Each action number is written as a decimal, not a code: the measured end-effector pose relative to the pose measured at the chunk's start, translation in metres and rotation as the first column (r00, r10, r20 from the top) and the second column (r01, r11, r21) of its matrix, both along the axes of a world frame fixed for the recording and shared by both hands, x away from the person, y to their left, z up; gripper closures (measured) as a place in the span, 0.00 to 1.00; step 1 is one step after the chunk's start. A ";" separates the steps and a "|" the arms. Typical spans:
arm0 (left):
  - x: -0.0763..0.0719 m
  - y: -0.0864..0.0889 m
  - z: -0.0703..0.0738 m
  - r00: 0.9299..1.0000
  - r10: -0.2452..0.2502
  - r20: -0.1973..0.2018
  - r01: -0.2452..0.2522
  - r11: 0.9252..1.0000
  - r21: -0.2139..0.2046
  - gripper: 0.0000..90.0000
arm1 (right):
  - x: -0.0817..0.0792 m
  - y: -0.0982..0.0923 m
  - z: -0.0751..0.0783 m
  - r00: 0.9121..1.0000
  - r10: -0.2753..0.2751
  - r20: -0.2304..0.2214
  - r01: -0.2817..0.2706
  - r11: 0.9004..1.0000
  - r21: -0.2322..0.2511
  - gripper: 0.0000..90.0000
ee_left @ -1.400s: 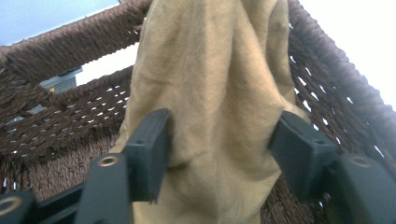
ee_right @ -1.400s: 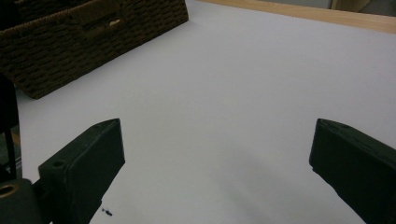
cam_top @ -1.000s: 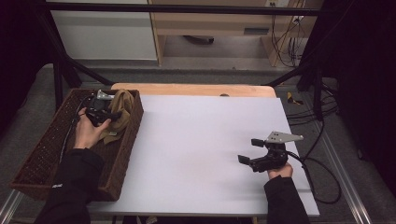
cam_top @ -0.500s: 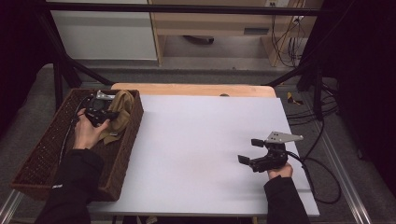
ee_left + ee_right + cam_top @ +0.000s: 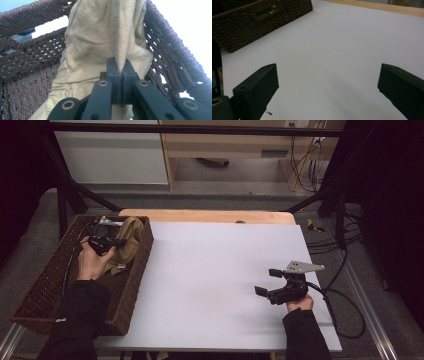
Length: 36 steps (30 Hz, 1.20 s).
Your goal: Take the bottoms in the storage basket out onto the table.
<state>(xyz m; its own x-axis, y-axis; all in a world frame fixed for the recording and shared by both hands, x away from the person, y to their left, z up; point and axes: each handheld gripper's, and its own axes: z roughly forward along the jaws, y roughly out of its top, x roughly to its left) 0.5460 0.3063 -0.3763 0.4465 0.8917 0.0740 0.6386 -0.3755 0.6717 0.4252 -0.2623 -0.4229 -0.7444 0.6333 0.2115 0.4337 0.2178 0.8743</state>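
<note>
Left gripper view is showing the left hand-held gripper (image 5: 119,75) pinching a fold of the tan cloth (image 5: 100,45), its jaws having just been closing until they meet on the fabric. The cloth is lying inside the brown wicker basket (image 5: 30,57), bunched against its far right corner. From above, the left hand (image 5: 92,260) is reaching into the basket with the forearm in a black sleeve stretching over its near end. The right hand-held gripper (image 5: 270,282) is resting low over the white surface (image 5: 210,270), well apart from the basket, jaws standing wide with nothing between them, pointing leftward. Cables (image 5: 345,320) are trailing off the surface's right edge toward the grey floor (image 5: 390,270).
</note>
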 end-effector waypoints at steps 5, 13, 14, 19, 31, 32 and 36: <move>-0.003 0.000 0.003 1.000 -0.002 0.010 0.002 1.000 -0.007 0.97 | 0.000 0.000 0.000 1.000 0.002 0.002 -0.002 1.000 0.000 0.04; -0.006 0.001 0.008 1.000 0.000 0.015 0.000 1.000 -0.030 0.97 | 0.000 0.000 0.000 1.000 0.004 0.000 -0.004 1.000 -0.003 0.04; -0.006 0.001 0.008 1.000 0.002 0.015 -0.002 0.999 -0.033 0.98 | 0.000 0.000 0.000 1.000 0.003 -0.001 -0.003 1.000 -0.003 0.04; -0.009 0.003 0.012 1.000 0.007 0.027 -0.005 0.998 -0.063 0.98 | 0.000 0.000 0.000 1.000 0.002 -0.001 -0.002 1.000 -0.004 0.04; -0.014 0.008 0.019 0.999 0.016 0.052 -0.010 0.993 -0.122 0.98 | 0.000 0.001 -0.001 1.000 0.000 -0.004 0.000 1.000 -0.009 0.04; -0.014 0.008 0.020 0.998 0.017 0.055 -0.011 0.992 -0.123 0.98 | 0.000 0.001 -0.001 1.000 0.000 -0.005 0.000 1.000 -0.009 0.04; -0.015 0.009 0.022 0.998 0.019 0.061 -0.010 0.991 -0.136 0.98 | 0.000 0.001 -0.001 1.000 -0.001 -0.005 0.001 1.000 -0.007 0.04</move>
<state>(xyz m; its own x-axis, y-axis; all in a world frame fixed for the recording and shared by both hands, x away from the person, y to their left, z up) 0.5309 0.3151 -0.3544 0.4317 0.9018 -0.0207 0.5989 -0.2694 0.7541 0.4255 -0.2611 -0.4240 -0.7428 0.6354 0.2110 0.4384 0.2233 0.8706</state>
